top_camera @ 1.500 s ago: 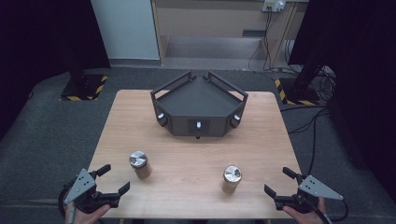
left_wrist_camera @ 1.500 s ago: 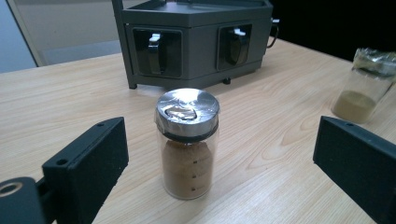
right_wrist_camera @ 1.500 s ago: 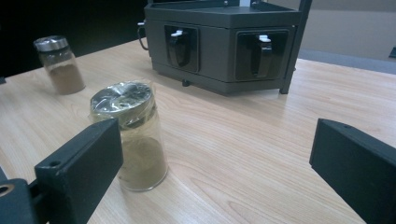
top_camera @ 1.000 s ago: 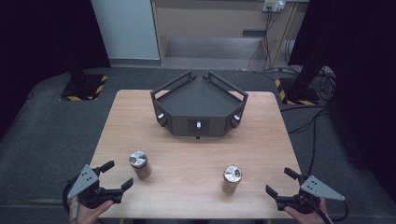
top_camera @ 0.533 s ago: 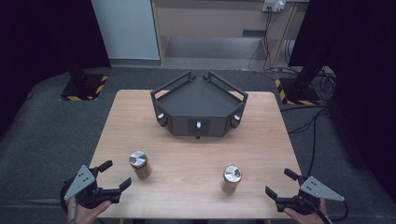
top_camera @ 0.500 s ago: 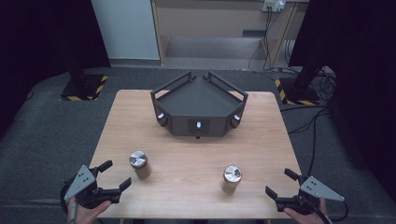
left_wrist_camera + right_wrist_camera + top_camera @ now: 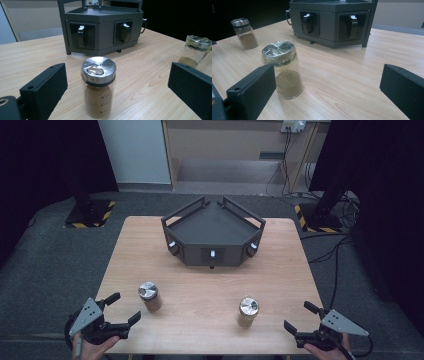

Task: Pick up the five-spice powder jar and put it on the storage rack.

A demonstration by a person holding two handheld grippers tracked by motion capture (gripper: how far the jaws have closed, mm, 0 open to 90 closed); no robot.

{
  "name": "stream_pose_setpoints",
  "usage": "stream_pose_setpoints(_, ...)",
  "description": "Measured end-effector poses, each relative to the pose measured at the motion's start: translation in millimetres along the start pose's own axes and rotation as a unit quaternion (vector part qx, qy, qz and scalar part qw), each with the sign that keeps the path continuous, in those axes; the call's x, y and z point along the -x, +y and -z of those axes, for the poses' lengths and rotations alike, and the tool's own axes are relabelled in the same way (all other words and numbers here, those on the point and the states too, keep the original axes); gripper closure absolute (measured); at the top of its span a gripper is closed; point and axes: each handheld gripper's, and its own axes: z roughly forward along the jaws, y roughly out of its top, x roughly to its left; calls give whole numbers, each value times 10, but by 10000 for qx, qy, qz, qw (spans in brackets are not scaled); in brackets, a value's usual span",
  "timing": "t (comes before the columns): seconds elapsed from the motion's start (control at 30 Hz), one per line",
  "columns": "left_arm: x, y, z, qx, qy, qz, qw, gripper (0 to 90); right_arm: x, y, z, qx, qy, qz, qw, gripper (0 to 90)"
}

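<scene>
1. Now my left gripper (image 7: 122, 310) has edged toward the left jar (image 7: 149, 295), jaws spread.
2. Right gripper (image 7: 298, 318) unchanged, spread, near right jar (image 7: 248, 310).
3. Both jars stand free; grasp comes next, I judge.

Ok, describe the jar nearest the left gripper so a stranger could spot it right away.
Start at the dark angular rack at the back of the wooden table. Two small jars stand in front of it; take the left jar, just ahead of the open left gripper. It is fuller of brown powder, while the right jar wears crinkled plastic wrap.
</scene>
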Motion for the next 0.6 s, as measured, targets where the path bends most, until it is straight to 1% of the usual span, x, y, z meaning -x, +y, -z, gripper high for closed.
stream_pose_setpoints(0.2,1,0,24,12,77,27,10000,13,1,-1,4,1,21,7,10000,13)
stream_pose_setpoints(0.27,2,-4,50,44,61,78,9999,13,3,-4,6,11,33,6,10000,13)
stream_pose_setpoints(0.33,33,19,63,-14,154,145,9998,13,4,-3,5,7,31,14,10000,13)
stream_pose_setpoints(0.37,33,19,63,-14,154,145,9998,11,6,-2,3,6,36,11,10000,14)
stream_pose_setpoints(0.4,39,47,70,-66,165,114,9998,11,6,-2,3,7,37,9,10000,14)
stream_pose_setpoints(0.47,30,64,82,-43,140,173,9997,11,4,-1,5,9,40,17,10000,15)
stream_pose_setpoints(0.53,25,78,95,-34,136,162,9998,12,0,-3,11,18,37,23,10000,15)
stream_pose_setpoints(0.6,14,153,150,-29,161,109,9998,12,0,-5,12,27,32,19,10000,15)
